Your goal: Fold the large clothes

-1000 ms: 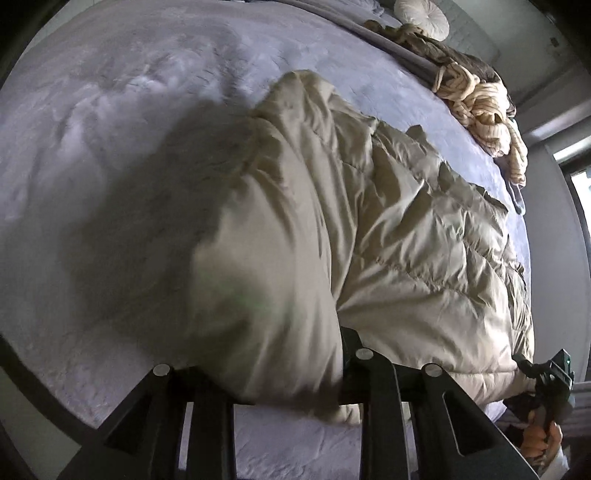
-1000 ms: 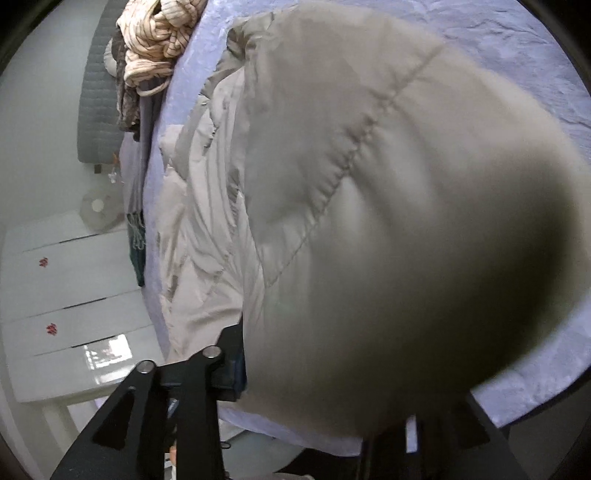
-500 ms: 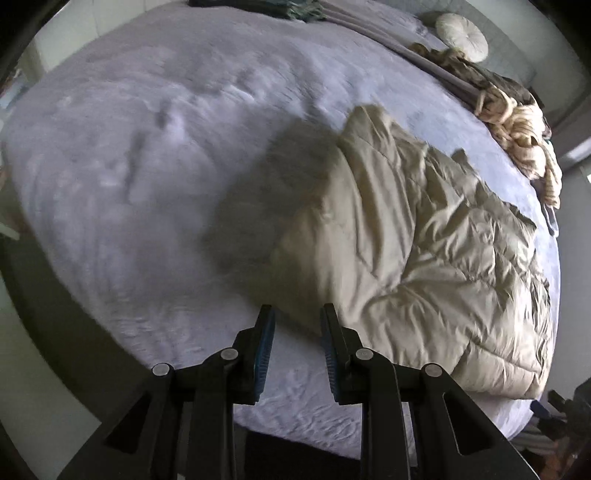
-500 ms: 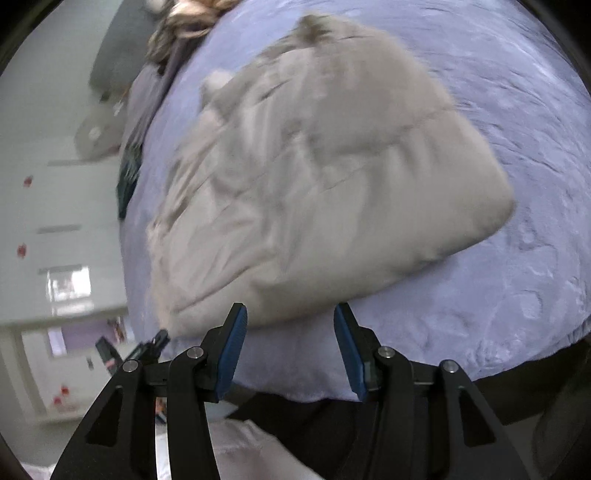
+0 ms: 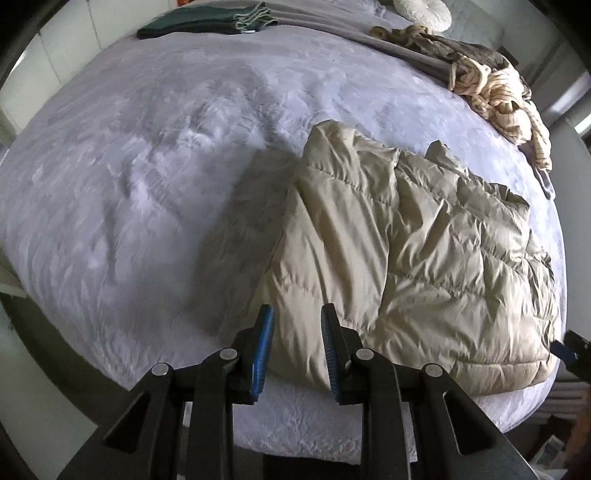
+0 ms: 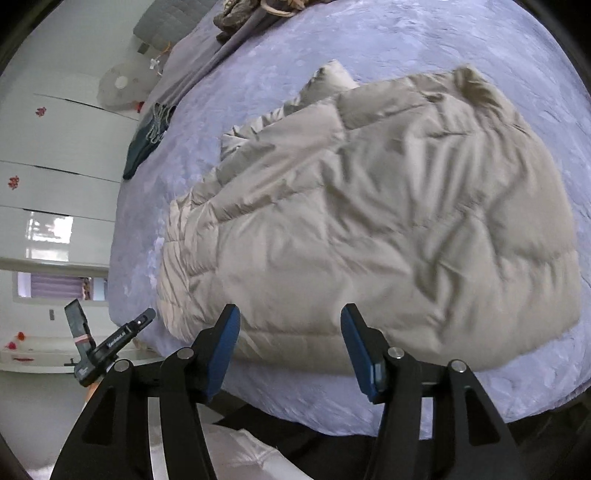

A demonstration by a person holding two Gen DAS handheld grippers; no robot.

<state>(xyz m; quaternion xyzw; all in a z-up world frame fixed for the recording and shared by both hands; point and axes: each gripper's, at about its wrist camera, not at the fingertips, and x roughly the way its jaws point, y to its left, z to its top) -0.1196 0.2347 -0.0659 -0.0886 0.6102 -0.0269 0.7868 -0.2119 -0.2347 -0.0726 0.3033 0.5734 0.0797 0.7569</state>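
A beige quilted puffer jacket [image 5: 410, 258] lies folded on the lavender bed [image 5: 166, 155], near its front edge; it also shows in the right wrist view [image 6: 373, 221]. My left gripper [image 5: 295, 325] is open and empty, hovering above the jacket's near left corner. My right gripper [image 6: 290, 325] is open wide and empty, just off the jacket's near edge. The left gripper's body [image 6: 107, 347] shows at the lower left of the right wrist view.
A cream knitted garment [image 5: 498, 92] is heaped at the bed's far right edge. A dark green folded cloth [image 5: 207, 22] lies at the far side, with a grey blanket [image 5: 369, 40] and a round white cushion [image 5: 421, 7]. White wardrobe doors [image 6: 55, 147] stand beyond the bed.
Both grippers let go of the jacket, opened and pulled back from it. The jacket dropped flat on the bed in its folded shape.
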